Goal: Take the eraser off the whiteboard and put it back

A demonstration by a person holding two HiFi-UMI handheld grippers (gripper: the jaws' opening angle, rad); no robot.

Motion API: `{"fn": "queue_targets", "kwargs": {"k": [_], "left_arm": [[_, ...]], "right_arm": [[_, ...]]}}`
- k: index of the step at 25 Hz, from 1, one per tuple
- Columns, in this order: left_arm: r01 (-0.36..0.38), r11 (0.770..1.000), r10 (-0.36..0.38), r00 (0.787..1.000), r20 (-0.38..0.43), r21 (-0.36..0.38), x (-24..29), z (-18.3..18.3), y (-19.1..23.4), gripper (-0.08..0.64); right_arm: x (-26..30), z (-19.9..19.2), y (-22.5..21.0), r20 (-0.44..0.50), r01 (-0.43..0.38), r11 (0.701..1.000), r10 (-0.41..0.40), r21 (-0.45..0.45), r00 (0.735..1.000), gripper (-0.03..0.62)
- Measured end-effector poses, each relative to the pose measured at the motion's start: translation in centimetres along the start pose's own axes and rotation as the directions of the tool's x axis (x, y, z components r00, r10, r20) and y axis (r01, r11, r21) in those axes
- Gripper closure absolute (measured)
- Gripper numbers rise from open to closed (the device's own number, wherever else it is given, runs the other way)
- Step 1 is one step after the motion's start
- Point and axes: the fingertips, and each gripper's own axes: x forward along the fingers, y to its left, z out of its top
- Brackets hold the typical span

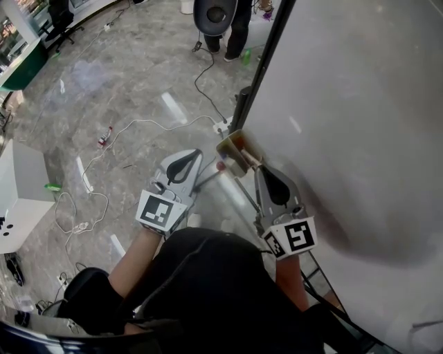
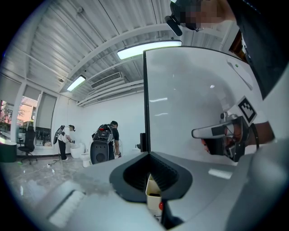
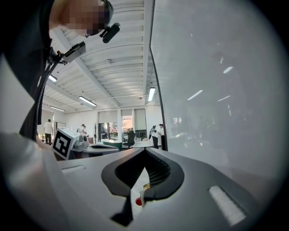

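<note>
The whiteboard (image 1: pixel 360 104) stands at the right, and its face looks bare. At its lower left edge sits a small beige box-like thing (image 1: pixel 235 151) with a dark inside and a red tip beside it. I cannot tell whether it is the eraser. My right gripper (image 1: pixel 257 166) lies level along the board with its tips at that thing, shut with nothing between the pads. My left gripper (image 1: pixel 199 153) hovers just left of it, also shut and empty. In the left gripper view the tips (image 2: pixel 149 155) meet and the right gripper (image 2: pixel 226 135) shows before the whiteboard (image 2: pixel 189 99). The right gripper view shows its own tips (image 3: pixel 145 151) closed.
White cables (image 1: pixel 138 124) trail over the grey stone floor. A white cabinet (image 1: pixel 17 187) stands at the left. People stand by a black machine (image 1: pixel 220 12) at the far end, seen too in the left gripper view (image 2: pixel 106 144). The board's stand legs (image 1: pixel 232 183) run beneath my grippers.
</note>
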Motion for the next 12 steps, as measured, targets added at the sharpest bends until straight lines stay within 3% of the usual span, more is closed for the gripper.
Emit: {"fn": "queue_targets", "kwargs": {"k": [12], "left_arm": [[-0.001, 1.000, 0.000, 1.000, -0.010, -0.011, -0.11, -0.27, -0.25, 0.554]], "right_arm": [[-0.10, -0.11, 0.05, -0.007, 0.000, 1.000, 0.000, 0.003, 1.000, 0.583]]}}
